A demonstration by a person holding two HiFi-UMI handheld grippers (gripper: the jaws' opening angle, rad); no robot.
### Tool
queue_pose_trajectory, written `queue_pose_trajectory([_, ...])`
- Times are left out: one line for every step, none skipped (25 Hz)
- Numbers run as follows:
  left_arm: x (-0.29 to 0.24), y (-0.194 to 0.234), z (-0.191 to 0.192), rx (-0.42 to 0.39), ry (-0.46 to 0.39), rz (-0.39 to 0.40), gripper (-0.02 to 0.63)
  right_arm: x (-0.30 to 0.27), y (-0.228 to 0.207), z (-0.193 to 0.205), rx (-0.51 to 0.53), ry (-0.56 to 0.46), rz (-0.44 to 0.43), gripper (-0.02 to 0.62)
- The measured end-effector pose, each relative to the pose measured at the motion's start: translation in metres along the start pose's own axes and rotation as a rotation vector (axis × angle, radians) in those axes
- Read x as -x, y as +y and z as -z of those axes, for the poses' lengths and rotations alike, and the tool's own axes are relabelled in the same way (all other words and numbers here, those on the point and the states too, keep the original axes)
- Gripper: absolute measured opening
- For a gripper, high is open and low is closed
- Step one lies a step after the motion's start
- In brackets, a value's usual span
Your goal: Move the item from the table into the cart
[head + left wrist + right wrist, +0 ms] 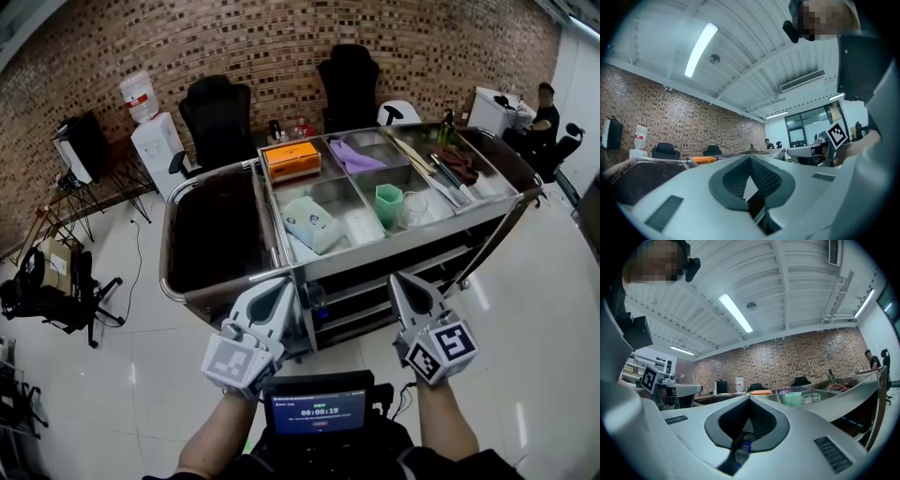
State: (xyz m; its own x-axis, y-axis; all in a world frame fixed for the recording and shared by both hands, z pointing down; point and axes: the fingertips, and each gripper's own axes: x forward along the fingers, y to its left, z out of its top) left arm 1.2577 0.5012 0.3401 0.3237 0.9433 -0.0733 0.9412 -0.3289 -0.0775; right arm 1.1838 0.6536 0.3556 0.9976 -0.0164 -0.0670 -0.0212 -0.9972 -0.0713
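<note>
A small screen [319,411] on a dark mount sits closest, at the person's chest, with the two forearms on either side of it. Each hand carries one gripper, and each gripper bears one cube with square markers, two cubes in all. The left gripper [279,289] and the right gripper [403,283] both point level toward the steel cart [394,251] just ahead.

In the left gripper view the jaw tips meet with nothing between them. The right gripper view shows the same: jaws fully together and empty.

The cart's top is divided into compartments. They hold one orange box [292,159], one purple cloth [354,155], one pale green folded pouch [311,223], one green cup [389,204] and one clear glass [413,208] just beside it, plus a bundle of utensils [448,173] too tangled to count. One dark bin [216,230] hangs at the cart's left end.

Which item the task means cannot be told; no table shows near the grippers, and neither gripper touches any object.

Behind the cart stand two black office chairs [216,117] and one water dispenser [155,141]. One person [544,112] sits at far right.
</note>
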Motion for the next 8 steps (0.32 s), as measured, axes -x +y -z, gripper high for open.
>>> queue_pose_trajectory([-0.0005,-0.0003,0.0,0.003,-0.001,0.001,0.003,-0.0003,-0.0003,0.0003,0.002,0.002,0.0,0.0])
queue_pose_trajectory([-0.0009,-0.0005,0.0001,0.001,-0.001,0.0,0.003,-0.0007,-0.0001,0.0006,0.003,0.005,0.0,0.0])
queue_pose_trajectory([-0.001,-0.0005,0.0,-0.006,0.0,-0.003,0.003,-0.0013,0.0004,0.0008,0.005,0.007,-0.001,0.0])
queue_pose_trajectory([-0.0011,-0.0005,0.0,-0.016,0.002,-0.007,0.003,-0.002,0.001,0.0007,0.006,0.009,-0.003,0.0])
queue_pose_trajectory([-0.0012,-0.0004,0.0001,-0.025,0.005,-0.012,0.003,-0.0024,0.0015,0.0004,0.007,0.01,-0.004,0.0])
queue_pose_trajectory([-0.0012,-0.0003,0.0006,-0.029,0.009,-0.016,0.003,-0.0025,0.0018,0.0002,0.008,0.01,-0.006,0.0])
queue_pose_trajectory([-0.0011,-0.0001,0.0013,-0.029,0.013,-0.02,0.003,-0.0024,0.002,-0.0001,0.008,0.009,-0.008,0.0])
queue_pose_trajectory([-0.0011,0.0001,0.0021,-0.027,0.018,-0.024,0.003,-0.0023,0.0022,-0.0003,0.008,0.009,-0.009,0.0])
